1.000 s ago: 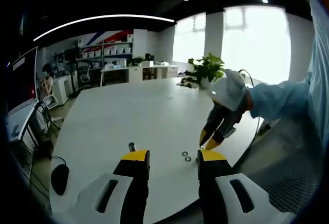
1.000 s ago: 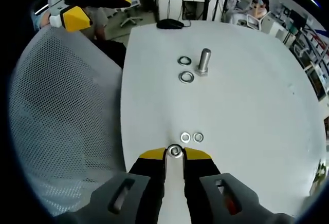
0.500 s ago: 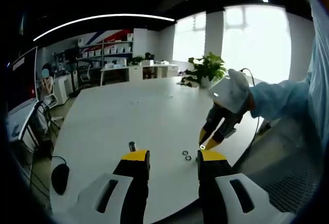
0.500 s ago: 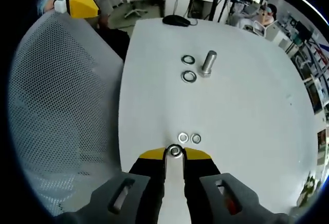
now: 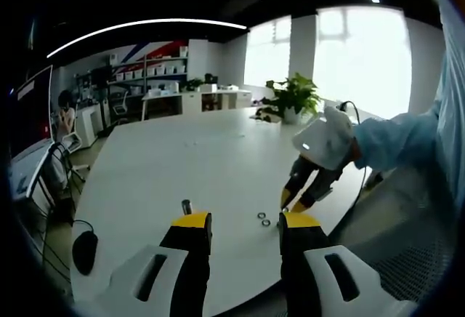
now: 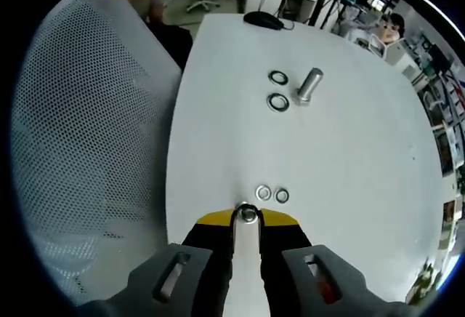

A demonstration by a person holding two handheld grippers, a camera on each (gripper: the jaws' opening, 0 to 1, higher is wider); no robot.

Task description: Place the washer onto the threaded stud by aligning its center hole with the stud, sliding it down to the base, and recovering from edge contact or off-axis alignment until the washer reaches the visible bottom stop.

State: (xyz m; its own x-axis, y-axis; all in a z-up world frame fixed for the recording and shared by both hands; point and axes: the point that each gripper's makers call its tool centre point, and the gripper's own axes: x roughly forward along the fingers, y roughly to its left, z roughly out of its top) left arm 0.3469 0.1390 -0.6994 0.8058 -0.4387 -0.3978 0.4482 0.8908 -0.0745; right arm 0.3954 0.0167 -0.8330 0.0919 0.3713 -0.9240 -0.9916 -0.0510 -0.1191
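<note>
Stud (image 6: 309,86): upright on the tabletop (image 6: 349,157), far side – two washers (image 6: 277,90) just left of it.
Near pair (image 6: 272,194): side by side, just ahead of the right gripper (image 6: 248,219).
Held washer (image 6: 248,214): between its fingers.
Chair (image 6: 87,128): left of the tabletop.

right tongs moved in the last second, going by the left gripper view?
Yes. The right tongs dipped toward the table, ending lower against the potted plant.
</note>
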